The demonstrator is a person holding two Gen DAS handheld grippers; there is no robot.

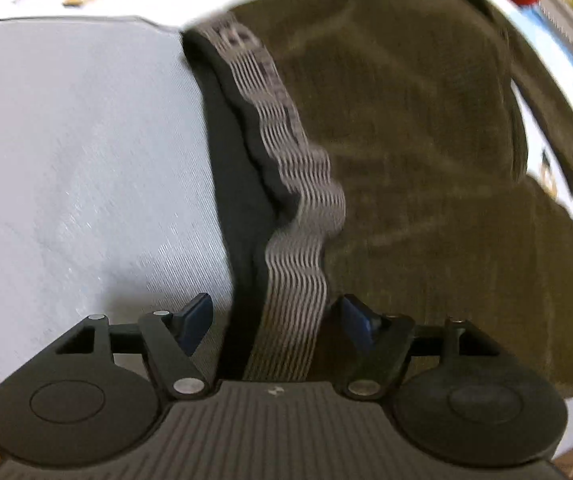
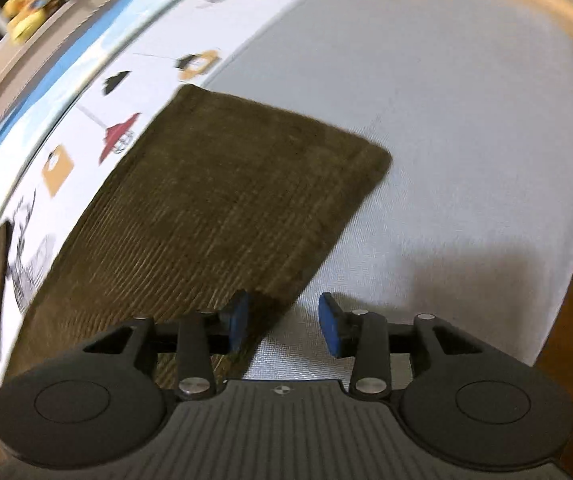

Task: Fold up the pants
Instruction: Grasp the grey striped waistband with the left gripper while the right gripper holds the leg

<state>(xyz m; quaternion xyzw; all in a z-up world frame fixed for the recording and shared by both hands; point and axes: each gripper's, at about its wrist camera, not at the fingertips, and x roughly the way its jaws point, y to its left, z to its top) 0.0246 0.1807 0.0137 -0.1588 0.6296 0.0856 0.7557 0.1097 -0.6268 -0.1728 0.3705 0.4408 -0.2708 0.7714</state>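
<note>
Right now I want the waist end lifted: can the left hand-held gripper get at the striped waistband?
Probably yes: the left hand-held gripper is open, the waistband lies between its fingers, nothing blocking.

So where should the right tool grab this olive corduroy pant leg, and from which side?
Grip the pant leg at its near side edge, where it already lies between the open right tool and its fingers. Come in low from the gray sheet side, since the leg lies flat there.

We are holding the left gripper (image 1: 276, 322) with its blue pads (image 1: 196, 320) spread wide apart. We are holding the right gripper (image 2: 284, 322) likewise, jaws parted, pointing forward and downward.
</note>
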